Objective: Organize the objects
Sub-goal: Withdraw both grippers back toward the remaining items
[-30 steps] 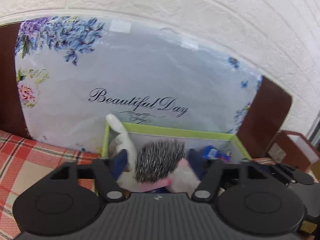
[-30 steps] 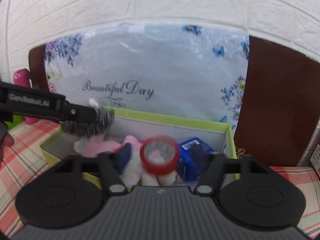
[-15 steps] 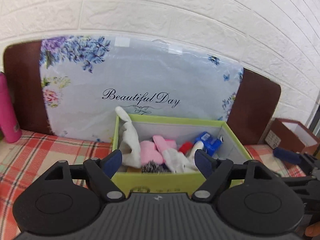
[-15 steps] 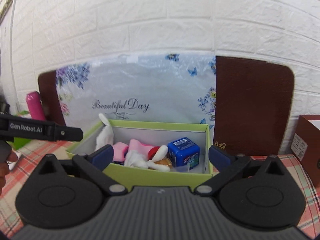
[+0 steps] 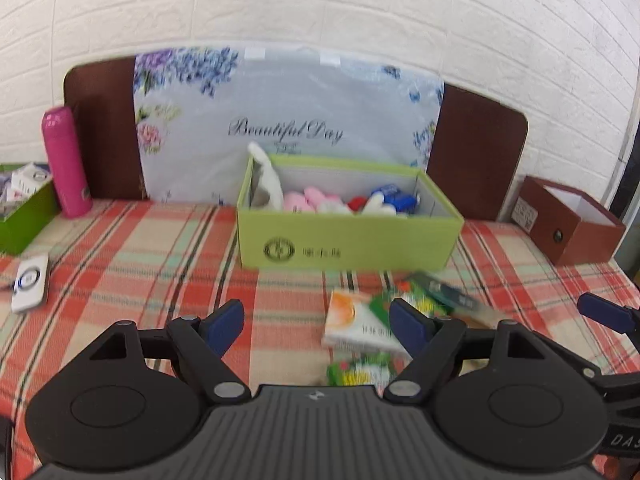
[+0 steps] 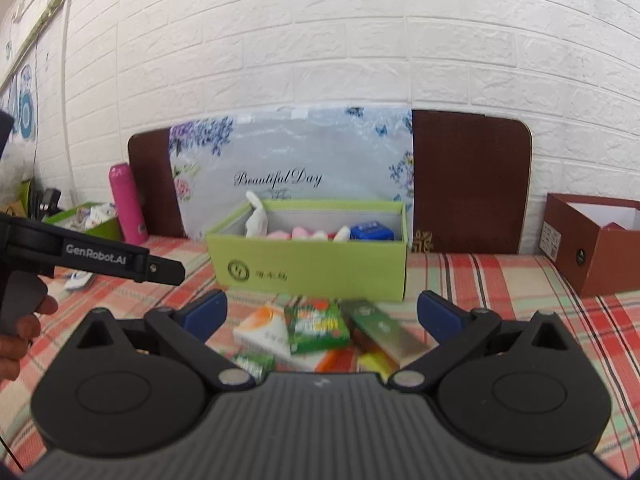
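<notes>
A light green box [image 5: 348,242] [image 6: 312,270] stands on the checked cloth and holds a white sock, pink items, a red tape roll and a blue cube pack. Loose packets lie in front of it: a white and orange pack [image 5: 352,322] [image 6: 264,332], a green candy pack [image 6: 318,326], a long green box [image 6: 380,330] and a small green pack [image 5: 358,372]. My left gripper [image 5: 318,322] is open and empty above the cloth, left of the packets. My right gripper [image 6: 322,312] is open and empty over the packets.
A pink bottle [image 5: 66,162] and a green tray [image 5: 24,216] with small items stand at the left. A white flat device [image 5: 30,288] lies on the cloth. A brown open box [image 5: 572,220] stands at the right. A floral board leans on the wall.
Both grippers let go of what they held into the green box, opened and pulled back and away. The loose packets in front of the box have come into view.
</notes>
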`<move>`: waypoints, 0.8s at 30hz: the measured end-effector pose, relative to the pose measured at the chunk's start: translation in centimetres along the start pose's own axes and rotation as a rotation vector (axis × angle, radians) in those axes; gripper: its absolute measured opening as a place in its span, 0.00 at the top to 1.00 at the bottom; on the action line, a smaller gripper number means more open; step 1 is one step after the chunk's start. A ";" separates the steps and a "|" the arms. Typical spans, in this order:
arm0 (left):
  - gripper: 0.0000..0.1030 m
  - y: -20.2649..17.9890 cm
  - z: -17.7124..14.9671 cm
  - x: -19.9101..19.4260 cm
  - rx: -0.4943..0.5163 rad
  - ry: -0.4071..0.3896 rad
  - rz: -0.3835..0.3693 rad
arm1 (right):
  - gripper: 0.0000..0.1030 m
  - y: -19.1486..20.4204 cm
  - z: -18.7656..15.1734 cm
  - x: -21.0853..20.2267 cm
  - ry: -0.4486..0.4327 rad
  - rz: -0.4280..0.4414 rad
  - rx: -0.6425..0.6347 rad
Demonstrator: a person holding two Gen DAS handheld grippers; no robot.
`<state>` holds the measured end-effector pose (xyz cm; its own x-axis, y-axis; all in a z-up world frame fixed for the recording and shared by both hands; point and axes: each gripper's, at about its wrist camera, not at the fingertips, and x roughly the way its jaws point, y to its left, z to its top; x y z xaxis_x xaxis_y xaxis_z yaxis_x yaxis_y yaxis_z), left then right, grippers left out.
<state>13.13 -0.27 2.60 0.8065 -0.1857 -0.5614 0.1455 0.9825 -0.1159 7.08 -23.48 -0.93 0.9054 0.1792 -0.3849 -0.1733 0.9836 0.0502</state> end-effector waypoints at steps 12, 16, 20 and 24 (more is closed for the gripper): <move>0.20 1.4 -5.4 0.8 -0.066 0.148 0.048 | 0.00 2.6 -6.9 -1.3 0.138 -0.015 -0.031; 0.20 2.3 -6.6 0.4 -0.056 0.149 0.035 | 0.00 2.6 -8.0 -1.3 0.172 0.006 0.002; 0.20 4.0 -7.8 0.2 -0.088 0.153 -0.018 | 0.00 2.9 -8.5 -0.7 0.194 0.025 0.004; 0.20 4.6 -7.4 0.6 -0.101 0.143 -0.069 | 0.00 3.4 -8.4 0.6 0.200 0.060 0.014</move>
<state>10.07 4.07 -4.35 0.7061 -0.2593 -0.6589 0.1335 0.9626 -0.2358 3.83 -20.20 -8.71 0.7985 0.2312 -0.5558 -0.2180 0.9717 0.0910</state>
